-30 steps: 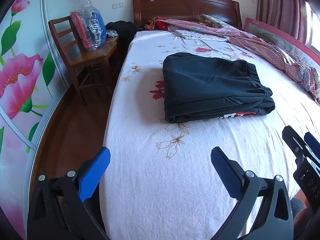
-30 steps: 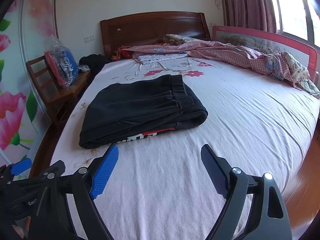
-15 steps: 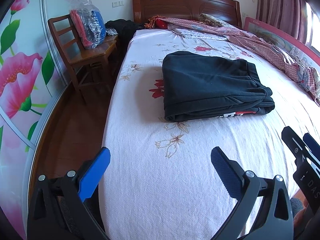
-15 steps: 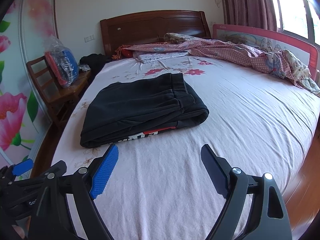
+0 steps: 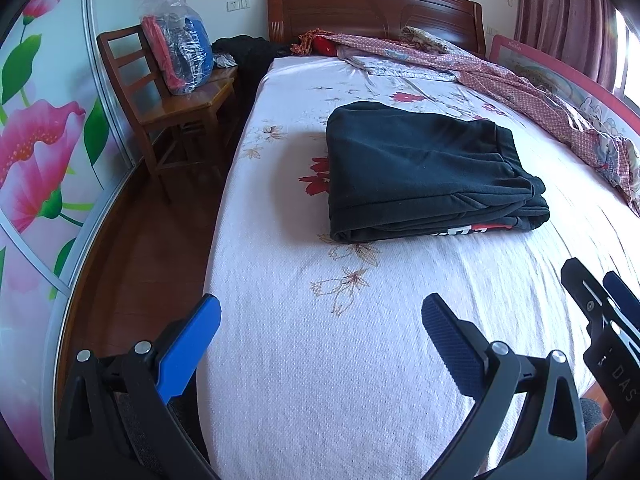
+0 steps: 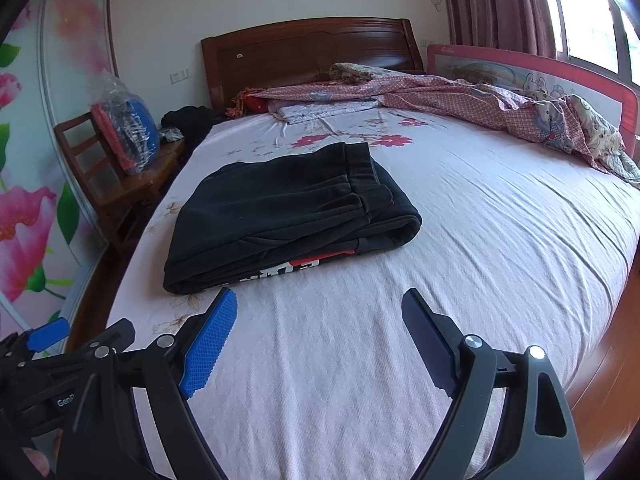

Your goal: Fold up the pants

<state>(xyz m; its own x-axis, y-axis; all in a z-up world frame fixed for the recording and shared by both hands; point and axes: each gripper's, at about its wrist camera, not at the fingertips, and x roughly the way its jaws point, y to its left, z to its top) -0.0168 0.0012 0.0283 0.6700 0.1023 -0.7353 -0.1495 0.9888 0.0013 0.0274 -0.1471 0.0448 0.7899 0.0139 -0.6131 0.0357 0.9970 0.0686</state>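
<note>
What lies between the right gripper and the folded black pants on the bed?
Only bedsheet: in the right wrist view, nothing sits between the open right gripper and the pants but pale sheet with faint flower prints.

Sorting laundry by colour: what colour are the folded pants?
Black pants, with red-and-white print; clearest in right wrist view.

Red-and-white lettering on the folded pants [image 6: 280, 216] is mostly tucked under upper layers and unreadable; the chair's bagged bundle [image 5: 178, 56] holds perhaps clothing (plastic blurs it); the right gripper [image 5: 600, 312] is cut by the frame edge.
</note>
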